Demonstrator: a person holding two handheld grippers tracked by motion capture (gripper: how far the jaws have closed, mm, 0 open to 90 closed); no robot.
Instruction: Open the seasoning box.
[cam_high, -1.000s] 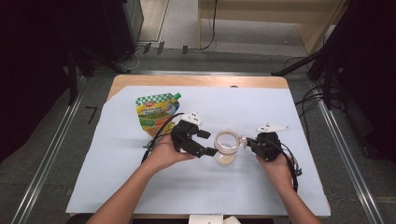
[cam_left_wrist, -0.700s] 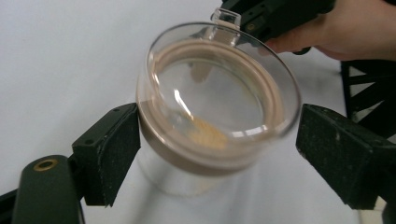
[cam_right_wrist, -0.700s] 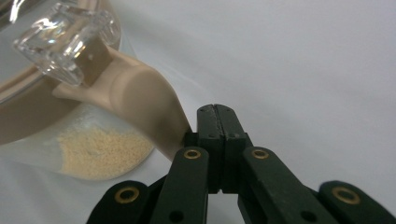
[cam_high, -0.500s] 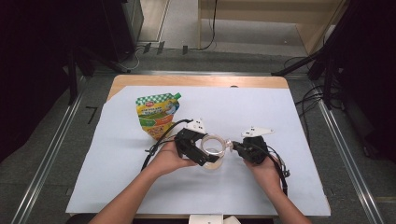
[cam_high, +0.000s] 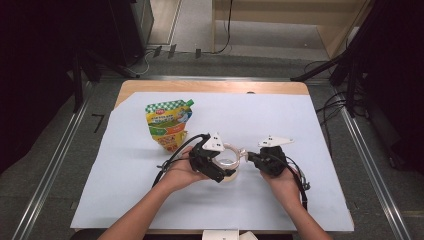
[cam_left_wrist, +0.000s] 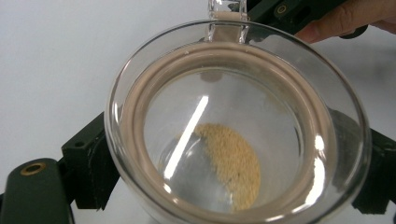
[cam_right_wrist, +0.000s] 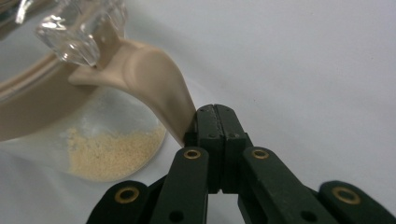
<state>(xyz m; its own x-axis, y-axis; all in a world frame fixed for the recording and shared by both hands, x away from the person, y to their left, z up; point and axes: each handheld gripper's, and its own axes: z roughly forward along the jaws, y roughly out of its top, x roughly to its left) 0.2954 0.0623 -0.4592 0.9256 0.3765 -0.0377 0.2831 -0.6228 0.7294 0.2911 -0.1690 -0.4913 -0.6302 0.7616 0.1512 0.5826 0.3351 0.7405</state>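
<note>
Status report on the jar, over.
Left gripper clamped around glass jar, jaws just eased wider. Right gripper shut on beige seal tab. Sauce pouch standing apart, nothing blocking.

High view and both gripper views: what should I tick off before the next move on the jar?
1. Right gripper has the beige tab: ok, the jaws are shut on its tip.
2. Left gripper steadies the glass jar: ok, the jaws have just been closing and sit against both sides of the jar.
3. Beige seal ring seated all round the rim: ok in the left gripper view.
4. Seal already loosened by the pull: cannot tell.
5. Granules low in the jar, away from the rim: ok.
6. Pouch out of the way: ok, it lies apart, beyond the left hand.
</note>
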